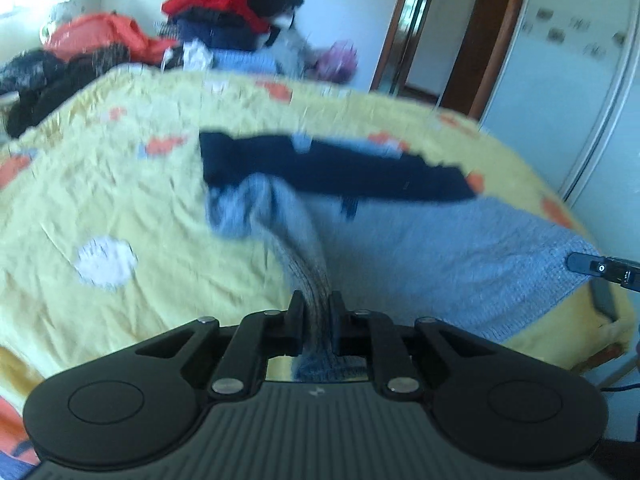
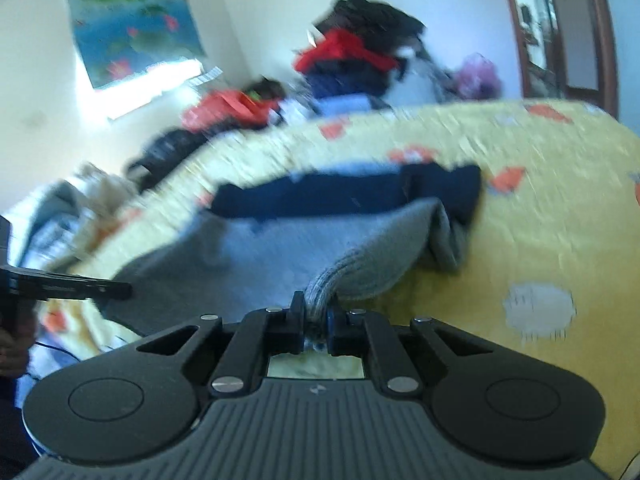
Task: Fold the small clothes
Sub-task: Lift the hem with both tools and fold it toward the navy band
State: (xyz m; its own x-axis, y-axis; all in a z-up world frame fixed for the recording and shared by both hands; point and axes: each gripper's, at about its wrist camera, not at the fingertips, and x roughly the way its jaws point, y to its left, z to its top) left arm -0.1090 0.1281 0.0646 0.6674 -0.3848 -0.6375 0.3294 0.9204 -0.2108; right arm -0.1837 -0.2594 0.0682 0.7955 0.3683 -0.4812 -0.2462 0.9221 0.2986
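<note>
The bed point(image 1: 120, 184) carries a yellow cover point(image 2: 540, 220) printed with orange and white patches. A grey knit garment point(image 1: 440, 248) with a dark navy band point(image 1: 328, 168) lies spread on the cover near its front edge, two of its corners raised off the surface. At the far side sits a heap of mixed clothes point(image 1: 232, 12): red, navy, black and orange pieces, blurred.

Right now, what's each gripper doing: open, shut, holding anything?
Left gripper: shut on the grey knit garment.
Right gripper: shut on the same garment's other side.
</note>
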